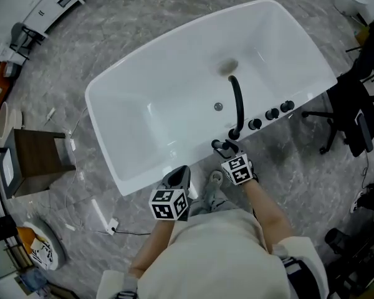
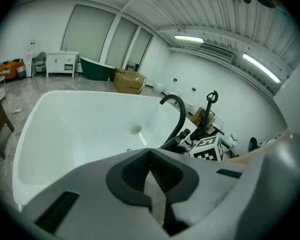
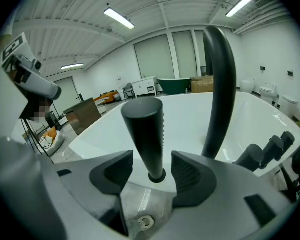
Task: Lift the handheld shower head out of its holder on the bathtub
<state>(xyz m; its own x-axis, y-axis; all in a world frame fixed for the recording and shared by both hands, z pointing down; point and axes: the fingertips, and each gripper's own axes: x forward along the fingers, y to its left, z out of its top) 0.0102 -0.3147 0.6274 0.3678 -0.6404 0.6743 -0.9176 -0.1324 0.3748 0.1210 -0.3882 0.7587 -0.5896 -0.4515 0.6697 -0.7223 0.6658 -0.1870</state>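
Bright, even light comes from strip lights (image 3: 119, 18) on the ceiling (image 3: 165, 4). The white tub (image 1: 174, 104) shows soft glare inside and casts only a faint shadow on the grey floor (image 1: 112, 36). Both gripper views bulge like a fisheye, with black rounded corners, and whatever is nearest the lens looks soft. The head view is sharp and curves at its edges.

White tub (image 1: 174, 86). Black shower head (image 3: 144, 134), spout (image 1: 239, 101), knobs (image 1: 272, 113). Floor (image 1: 143, 17) grey, marbled. Left gripper (image 2: 150, 159) and right gripper (image 3: 151, 170) grey, black ribbed pads (image 3: 190, 171), black-white marker cubes (image 1: 169, 204). Brown cabinet (image 1: 40, 157).
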